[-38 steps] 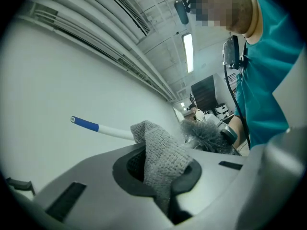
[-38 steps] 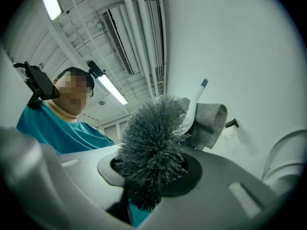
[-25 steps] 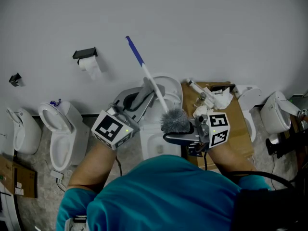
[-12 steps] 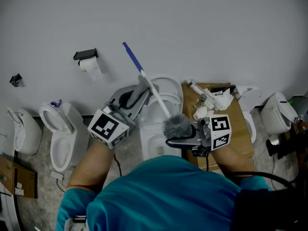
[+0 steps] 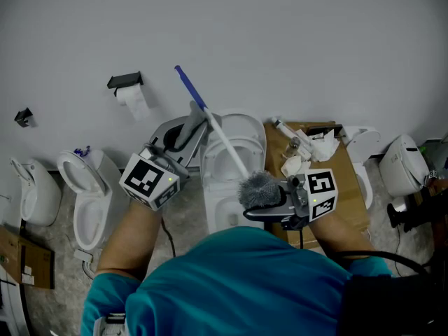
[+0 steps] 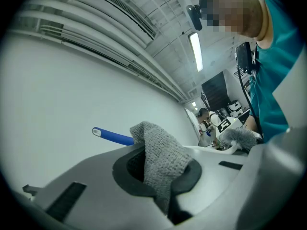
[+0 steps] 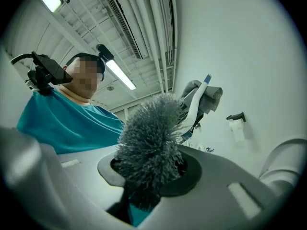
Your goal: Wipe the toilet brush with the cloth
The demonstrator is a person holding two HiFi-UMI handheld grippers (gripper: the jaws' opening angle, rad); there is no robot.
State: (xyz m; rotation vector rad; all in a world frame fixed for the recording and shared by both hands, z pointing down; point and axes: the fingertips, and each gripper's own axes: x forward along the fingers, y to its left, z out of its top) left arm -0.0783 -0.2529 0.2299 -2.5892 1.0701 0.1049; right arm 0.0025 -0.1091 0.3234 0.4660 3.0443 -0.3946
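head view: the right gripper [image 5: 269,200] is clamped on the fuzzy grey bristle head [image 5: 257,187] of the long white plastic toilet brush [image 5: 225,143]. the brush slants up to the left over the open white porcelain toilet [image 5: 241,126], beside a brown cardboard box [image 5: 336,170]. the left gripper [image 5: 190,120] is pinched on a grey knitted cloth [image 5: 189,115], which sits against the shaft just below the blue handle end [image 5: 187,86]. the worry i'd have: the brush is held only by soft bristles, so a drag along the shaft could swing it or tug it loose. the cloth is also near the top of the shaft and could run off the blue end.

left gripper view: the jaws are closed onto a fold of the cloth [image 6: 160,152], with the blue handle end [image 6: 112,136] poking out behind it. only a fold seems to be caught, so a snag might pull the cloth free.

right gripper view: the jaws are partly closed around the bristle head [image 7: 151,138], with the cloth [image 7: 211,95] wrapped round the shaft further up. squashed bristles give a springy, poor hold.

against a second ago: in the head view the left gripper and cloth have slid up and leftward along the shaft toward the blue end. the brush leans further left, and the right gripper has barely shifted.
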